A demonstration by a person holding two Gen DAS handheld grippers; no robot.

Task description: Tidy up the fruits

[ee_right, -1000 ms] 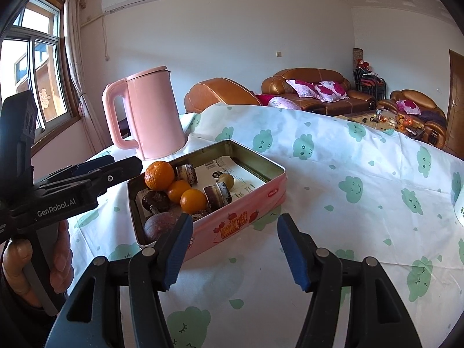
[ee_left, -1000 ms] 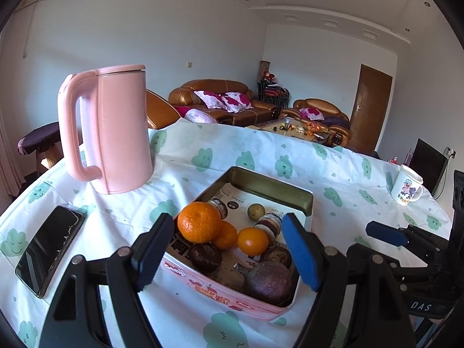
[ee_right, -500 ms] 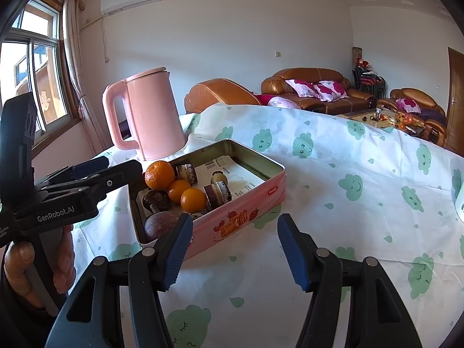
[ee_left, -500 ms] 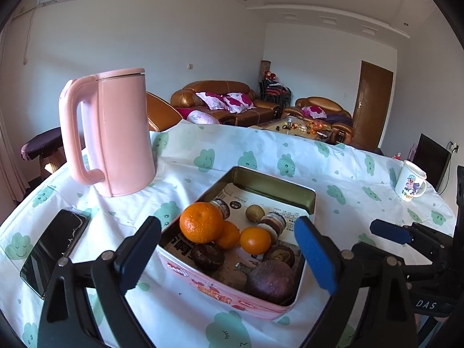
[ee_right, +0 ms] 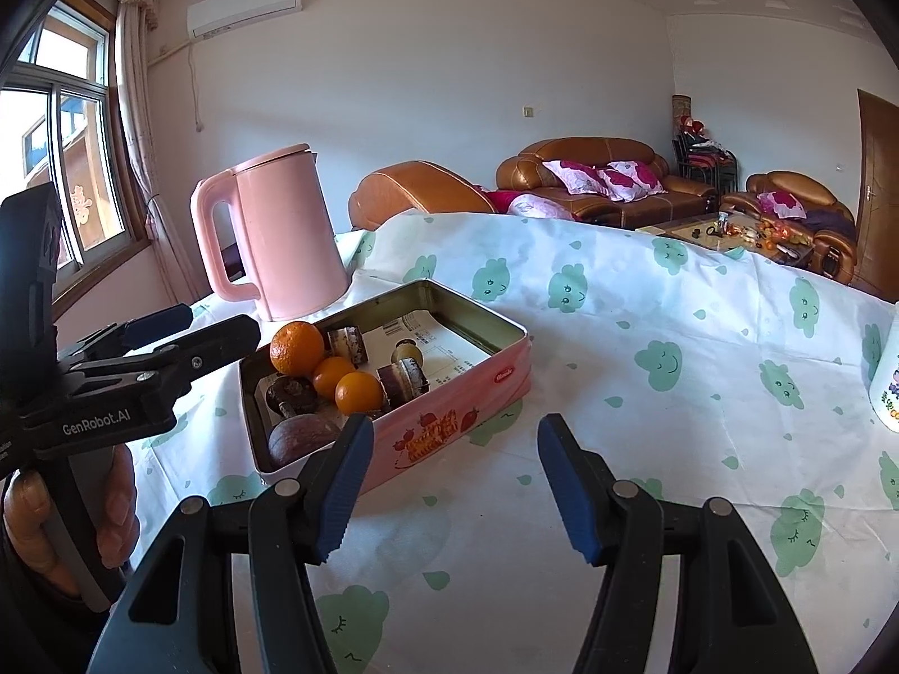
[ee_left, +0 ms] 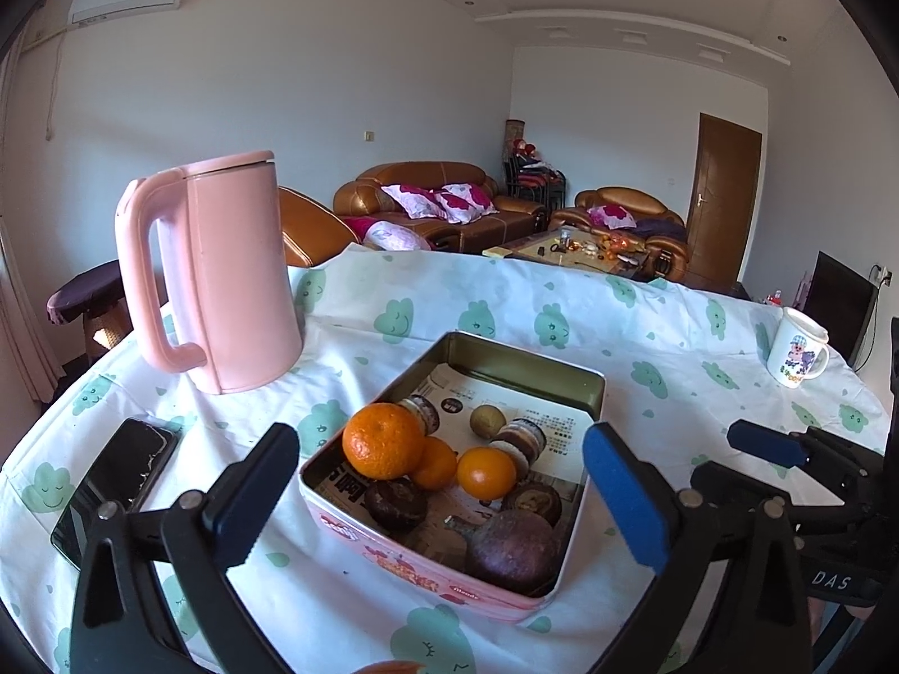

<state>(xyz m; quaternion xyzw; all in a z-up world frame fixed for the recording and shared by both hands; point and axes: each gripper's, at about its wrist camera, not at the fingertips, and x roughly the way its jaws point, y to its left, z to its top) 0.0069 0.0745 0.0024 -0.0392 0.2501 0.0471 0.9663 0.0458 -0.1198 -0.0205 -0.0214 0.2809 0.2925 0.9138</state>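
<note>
Left wrist view. Left gripper: jaws have just been opening and now stand wide, empty, framing the near end of the tin without touching it. The tin sits at 6 o'clock of centre on the tablecloth. Contents: large orange, two small oranges, dark purple fruit. Pink kettle at 10 o'clock; phone at 8; mug at 3. Judgement: the widened jaws suit a reach for the large orange.

Right wrist view. Right gripper: half open, empty, over bare cloth just right of the tin's near corner; tin at 9 o'clock. A hand grips the left tool at 8 o'clock.
</note>
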